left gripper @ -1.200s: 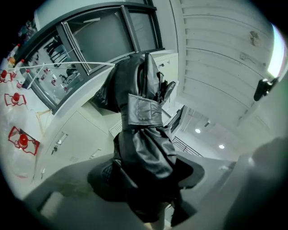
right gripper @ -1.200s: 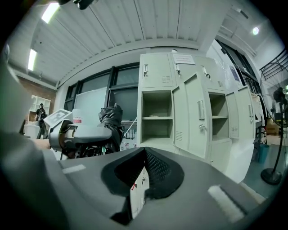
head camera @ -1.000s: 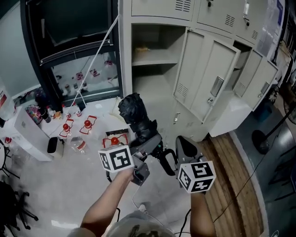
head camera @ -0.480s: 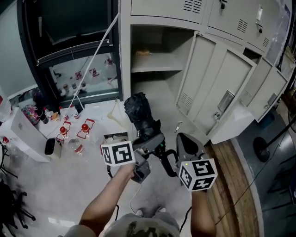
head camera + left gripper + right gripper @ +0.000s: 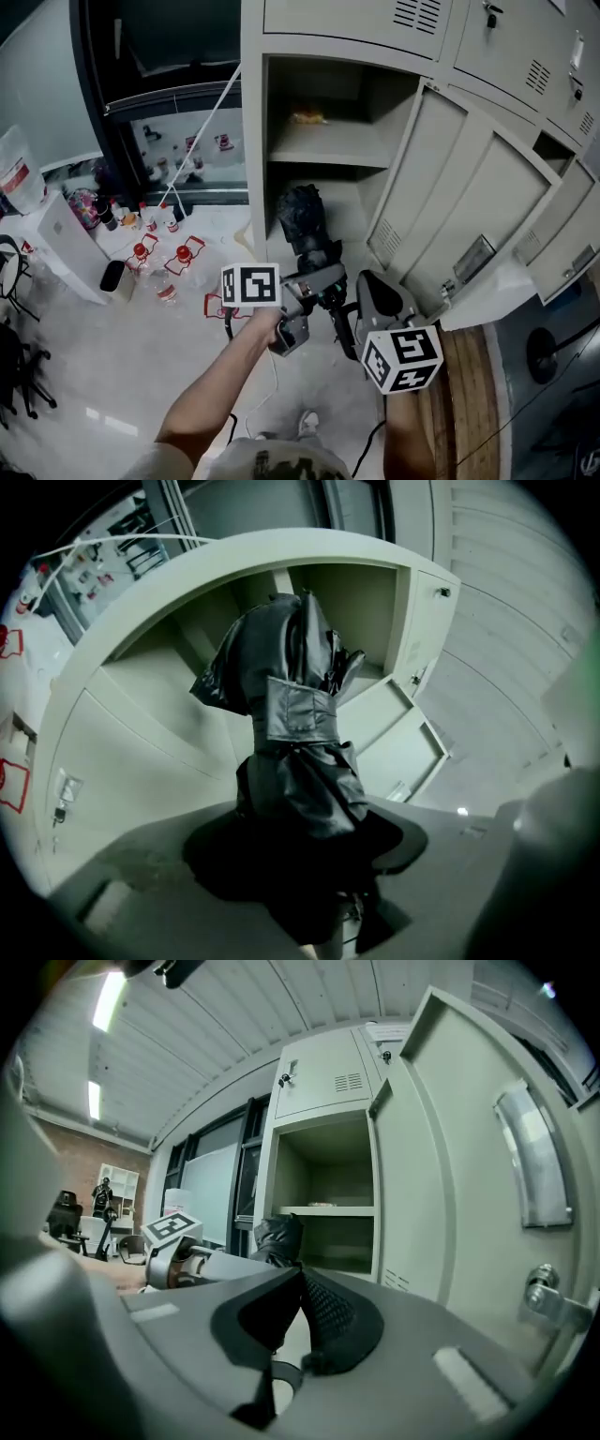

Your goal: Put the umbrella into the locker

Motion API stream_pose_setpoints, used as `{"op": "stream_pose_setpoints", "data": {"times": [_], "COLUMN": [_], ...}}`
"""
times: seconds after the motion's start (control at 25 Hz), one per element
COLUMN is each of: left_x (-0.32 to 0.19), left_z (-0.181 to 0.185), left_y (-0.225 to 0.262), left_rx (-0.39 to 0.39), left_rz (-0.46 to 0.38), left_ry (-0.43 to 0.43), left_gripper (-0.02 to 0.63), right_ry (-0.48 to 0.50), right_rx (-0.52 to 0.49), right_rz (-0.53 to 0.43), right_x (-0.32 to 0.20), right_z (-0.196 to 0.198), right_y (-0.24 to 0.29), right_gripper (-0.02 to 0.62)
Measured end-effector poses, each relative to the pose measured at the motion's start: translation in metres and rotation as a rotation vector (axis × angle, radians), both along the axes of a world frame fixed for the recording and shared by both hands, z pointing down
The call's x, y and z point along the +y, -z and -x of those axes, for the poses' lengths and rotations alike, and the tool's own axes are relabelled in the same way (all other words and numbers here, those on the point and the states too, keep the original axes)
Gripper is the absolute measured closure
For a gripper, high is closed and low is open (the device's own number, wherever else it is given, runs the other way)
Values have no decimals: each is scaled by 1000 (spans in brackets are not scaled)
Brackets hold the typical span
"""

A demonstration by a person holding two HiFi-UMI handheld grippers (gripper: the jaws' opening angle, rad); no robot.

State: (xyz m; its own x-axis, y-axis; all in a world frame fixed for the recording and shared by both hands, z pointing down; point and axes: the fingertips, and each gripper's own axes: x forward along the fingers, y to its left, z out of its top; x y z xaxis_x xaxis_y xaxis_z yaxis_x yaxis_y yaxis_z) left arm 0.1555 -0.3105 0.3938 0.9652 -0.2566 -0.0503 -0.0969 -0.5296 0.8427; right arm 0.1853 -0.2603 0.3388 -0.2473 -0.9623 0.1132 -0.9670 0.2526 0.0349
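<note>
Umbrella (image 5: 305,220), black and folded, is carried in the air at the mouth of the open locker (image 5: 253,150), its bunched top reaching toward the lower compartment beneath the shelf (image 5: 323,147); it is not yet inside and rests on nothing. The left hand-held gripper (image 5: 315,279) is clamped on its lower part, jaws standing wide round the bundle of fabric, which fills the gap in the left gripper view; the right hand-held gripper (image 5: 344,328) hangs just beside and below, jaws closed together with nothing between them, so it gives no support.

The risks, as I judge them: the hold is on soft, slick folds rather than a hard shaft, so the umbrella may slide or tip in the jaws when pushed forward; its top could catch the front edge of the shelf or the locker's frame if carried too high or too far left, and twist out of the grip; the open door (image 5: 469,202) stands close on the right, and the right hand-held gripper could knock it and swing it toward the opening; a small yellowish thing (image 5: 307,117) lies on the shelf, so the lower compartment looks the safer place; letting go before the umbrella bears on the compartment bottom would let it tumble out onto the floor, where bottles (image 5: 183,255) stand at the left.
</note>
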Motion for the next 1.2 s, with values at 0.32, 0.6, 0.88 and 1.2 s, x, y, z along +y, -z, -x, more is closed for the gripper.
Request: {"op": "stream_pose_setpoints", "data": {"times": [0.32, 0.6, 0.88, 1.2], "left_x": [-64, -104, -139, -169], "left_z": [-30, -42, -53, -62], "left_y": [-6, -10, -14, -15], "left_rx": [-20, -12, 4, 34], "left_rz": [72, 144, 199, 230], "left_ry": [74, 108, 163, 172], "left_gripper": [334, 331, 328, 322], "right_ry": [107, 165, 187, 204], "right_rx": [-7, -17, -21, -7], "right_rz": [9, 15, 31, 32], "right_x": [-31, -42, -52, -59], "right_z": [-16, -22, -26, -26], "right_y": [-5, -9, -15, -17], "right_gripper": [595, 595, 595, 595]}}
